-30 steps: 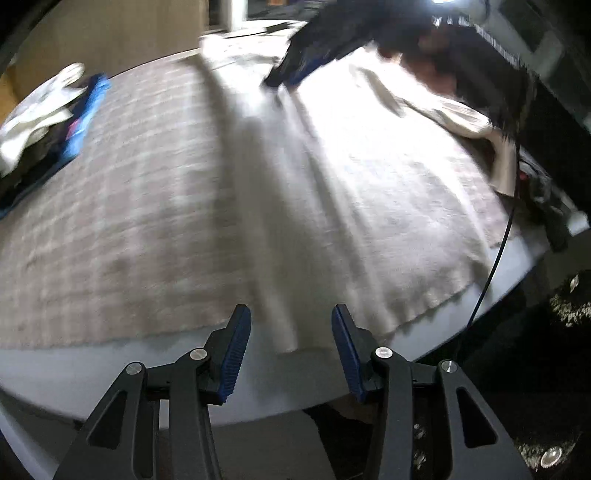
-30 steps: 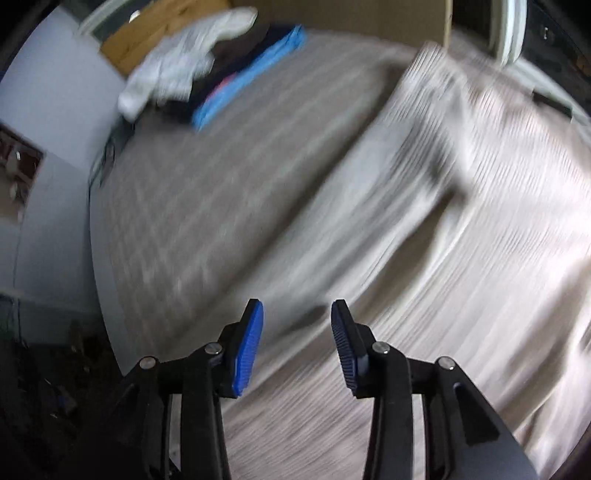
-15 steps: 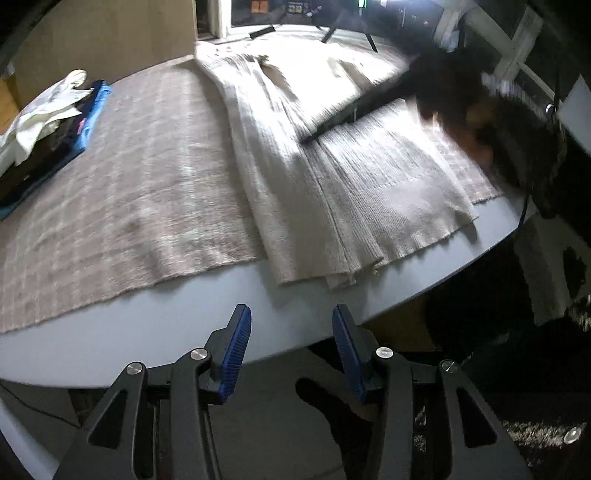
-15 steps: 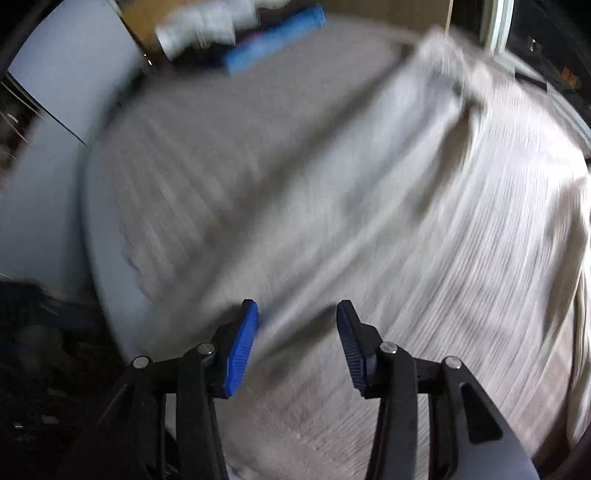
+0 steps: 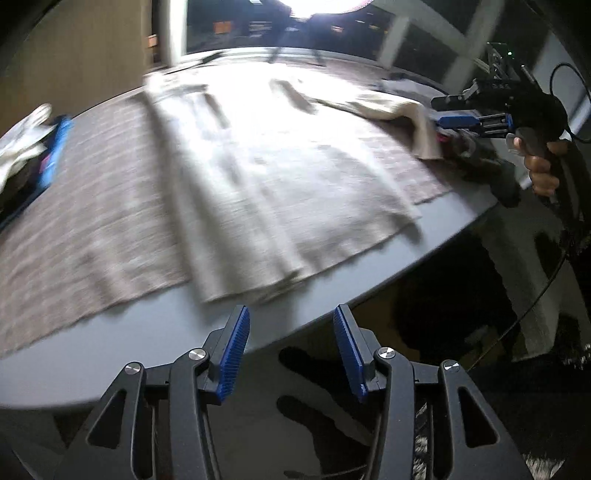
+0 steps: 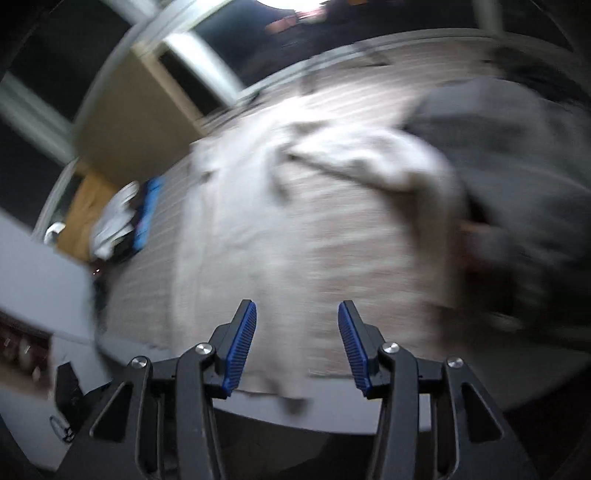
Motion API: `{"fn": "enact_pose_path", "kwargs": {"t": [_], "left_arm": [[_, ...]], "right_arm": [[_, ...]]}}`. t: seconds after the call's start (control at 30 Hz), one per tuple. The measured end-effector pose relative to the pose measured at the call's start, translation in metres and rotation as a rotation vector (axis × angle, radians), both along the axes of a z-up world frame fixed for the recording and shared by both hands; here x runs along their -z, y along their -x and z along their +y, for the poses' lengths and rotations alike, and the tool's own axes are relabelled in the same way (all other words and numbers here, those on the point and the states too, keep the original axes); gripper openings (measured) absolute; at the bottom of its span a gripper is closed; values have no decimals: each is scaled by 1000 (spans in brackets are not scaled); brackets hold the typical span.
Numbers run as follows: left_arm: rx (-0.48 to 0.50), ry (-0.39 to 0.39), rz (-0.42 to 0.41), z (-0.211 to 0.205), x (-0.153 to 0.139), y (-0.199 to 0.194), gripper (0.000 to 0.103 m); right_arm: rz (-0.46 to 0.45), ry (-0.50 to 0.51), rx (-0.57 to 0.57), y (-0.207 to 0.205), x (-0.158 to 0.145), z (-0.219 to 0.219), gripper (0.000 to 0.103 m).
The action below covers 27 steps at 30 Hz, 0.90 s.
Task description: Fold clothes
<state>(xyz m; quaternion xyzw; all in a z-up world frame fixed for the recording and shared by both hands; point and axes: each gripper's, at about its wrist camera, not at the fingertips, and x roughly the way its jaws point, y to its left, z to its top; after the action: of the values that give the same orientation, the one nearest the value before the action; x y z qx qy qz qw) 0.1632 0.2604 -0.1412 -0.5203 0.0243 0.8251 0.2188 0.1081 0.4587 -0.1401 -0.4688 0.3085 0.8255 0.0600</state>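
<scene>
hovering apart, both grippers point(image 5: 291, 349) point(image 6: 297, 339) overlook beige garment point(image 5: 280, 192).

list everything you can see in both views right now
beige garment: one, pale beige, spread flat mid-table, hem at the near edge
plaid cloth: one, brown-beige, covering the table under the garment
table: one, grey, rounded edge showing in front
clothes pile: one, white, dark and blue pieces, far left of the table
grey garment: one, dark grey, bunched at the table's right side, blurred
cream cloth: one, cream, crumpled by the right edge
window: one, dark with white frames, behind the table
left gripper: black with blue pads, jaws open, empty, off the near edge
right gripper: black with blue pads, jaws open, empty, near the cream cloth
hand: one, gripping the right gripper's handle
</scene>
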Motion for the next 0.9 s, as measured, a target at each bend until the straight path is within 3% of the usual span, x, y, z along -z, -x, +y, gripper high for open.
{"fn": "enact_pose_path", "kwargs": {"t": [0.2,0.43,0.57,0.63,0.67,0.7,0.73,0.9], "left_arm": [[178,-6,20,94,6,26,47],[204,86,27,173,29,79,53],[234,169,-2,189,49,95,52],[228,143,-23,185,48,99,49],[218,127,-36,181,47,102,37],[199,99,-56,175,45,107,14],[180,70,-76,168,42,111,8],[24,-81,-92,113,17,114,4]], "right_arm": [[-35,-21,-5,9,3,24,47],[-108,-6,-127,48,43,30,47],[-99,36,-150,58,52,42,47],[-95,46,-167,61,54,44,47],[-94,47,-174,62,53,46,47],[-95,50,-178,63,54,47,47],[-95,54,-183,64,55,48,47],[-98,79,-228,73,60,42,47]]}}
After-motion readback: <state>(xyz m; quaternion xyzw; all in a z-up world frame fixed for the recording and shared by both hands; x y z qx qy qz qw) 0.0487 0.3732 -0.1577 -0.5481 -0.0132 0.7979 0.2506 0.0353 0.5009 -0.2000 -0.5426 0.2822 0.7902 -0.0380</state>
